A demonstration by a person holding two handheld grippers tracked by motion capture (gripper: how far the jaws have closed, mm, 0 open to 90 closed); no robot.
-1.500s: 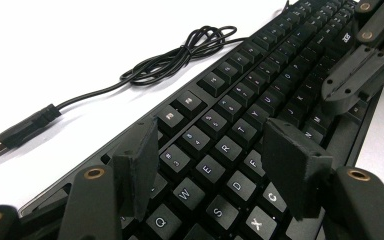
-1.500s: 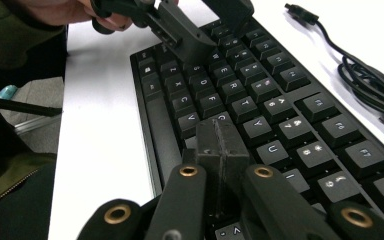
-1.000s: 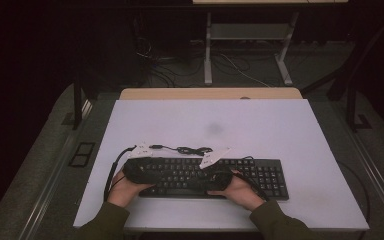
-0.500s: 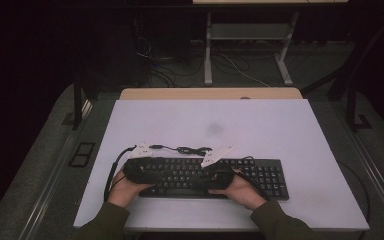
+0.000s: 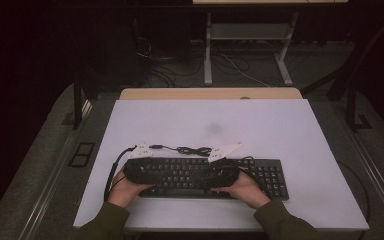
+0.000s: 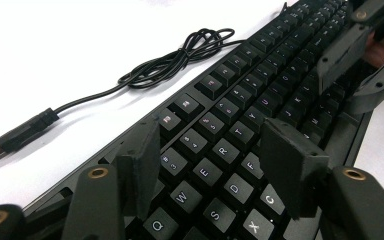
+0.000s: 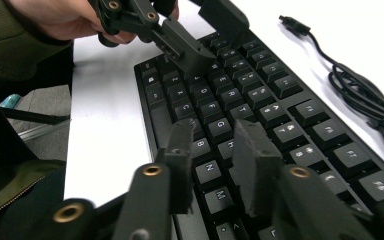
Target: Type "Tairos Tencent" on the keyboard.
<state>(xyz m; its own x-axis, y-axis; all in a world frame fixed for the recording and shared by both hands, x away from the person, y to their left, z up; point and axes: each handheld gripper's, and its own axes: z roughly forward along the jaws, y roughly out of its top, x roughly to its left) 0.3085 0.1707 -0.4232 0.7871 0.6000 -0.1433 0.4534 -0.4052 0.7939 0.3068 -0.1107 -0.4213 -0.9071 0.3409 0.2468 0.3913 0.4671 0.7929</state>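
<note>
Black wired keyboard (image 5: 195,172): lies flat near the front edge of the white table (image 5: 260,125), long side along that edge. Its cable (image 6: 180,60) runs off the back in a loose tangle and ends in a USB plug (image 6: 15,137), unplugged, cut off at the frame edge.

Left gripper (image 6: 210,155): hovers over the letter keys at the left end, jaws about half apart, nothing between them; whether the tips touch keys cannot be told.

Right gripper (image 7: 212,160): over the middle letter keys, jaws a narrow gap apart and just been opening, empty.

In the high view both grippers and hands hide the keys beneath them.
</note>
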